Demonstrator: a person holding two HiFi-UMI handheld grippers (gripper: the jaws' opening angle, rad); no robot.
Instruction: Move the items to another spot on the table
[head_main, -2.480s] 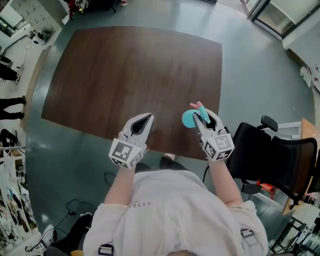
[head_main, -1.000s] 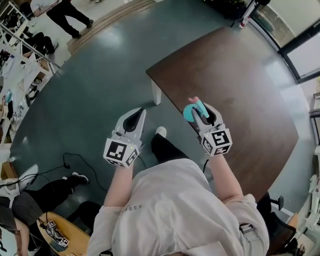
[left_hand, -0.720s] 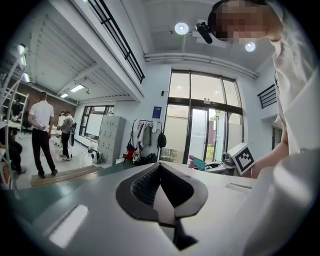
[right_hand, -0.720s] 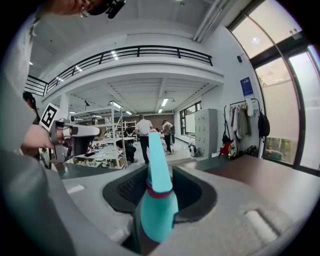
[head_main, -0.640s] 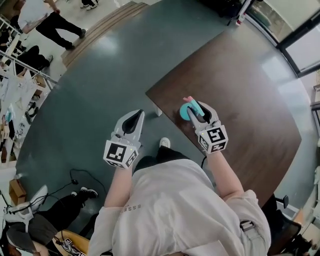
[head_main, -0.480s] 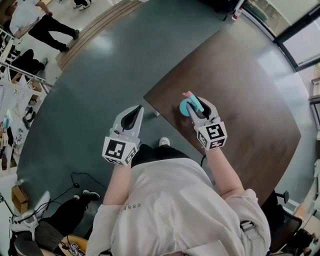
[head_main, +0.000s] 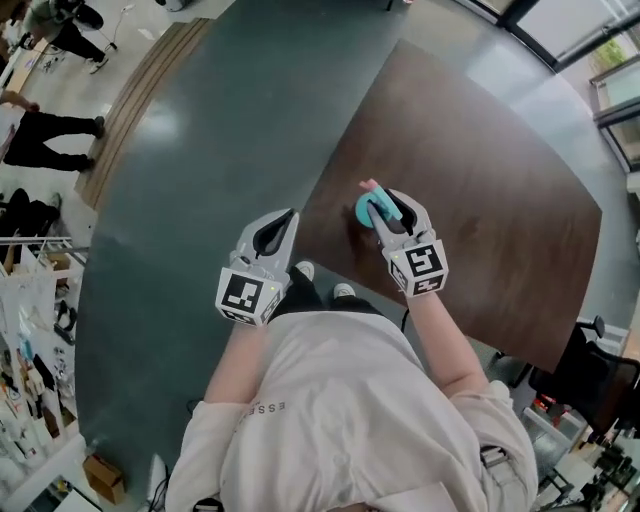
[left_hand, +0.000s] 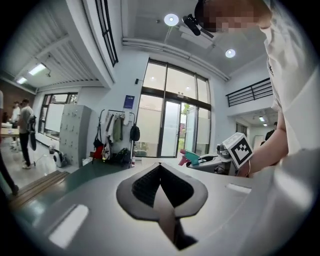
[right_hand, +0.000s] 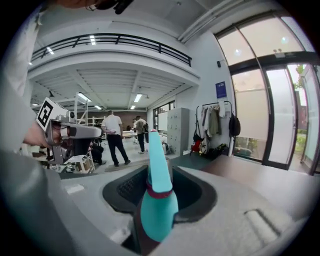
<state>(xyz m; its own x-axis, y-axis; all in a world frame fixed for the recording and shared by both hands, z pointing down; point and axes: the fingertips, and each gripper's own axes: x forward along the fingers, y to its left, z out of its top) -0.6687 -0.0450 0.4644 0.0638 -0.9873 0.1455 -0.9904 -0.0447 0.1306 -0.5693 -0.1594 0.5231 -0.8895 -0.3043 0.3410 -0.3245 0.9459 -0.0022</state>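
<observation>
Hovering over the table's near corner, the right gripper (head_main: 383, 205) had its jaws clamped on a teal utensil (head_main: 366, 211). Bare, dark wood-grain table (head_main: 480, 170) spread from 12 to 3 o'clock. Its edge ran just at 9 o'clock of the gripper, with grey-green floor (head_main: 190, 150) beyond. Utensil long axis lay along the jaws: narrow pink-tipped end forward at 11 o'clock, smooth rounded bulb rearward, dark red band at the neck. Left gripper (head_main: 288, 215) was off the table above the floor, jaws together, empty.
</observation>
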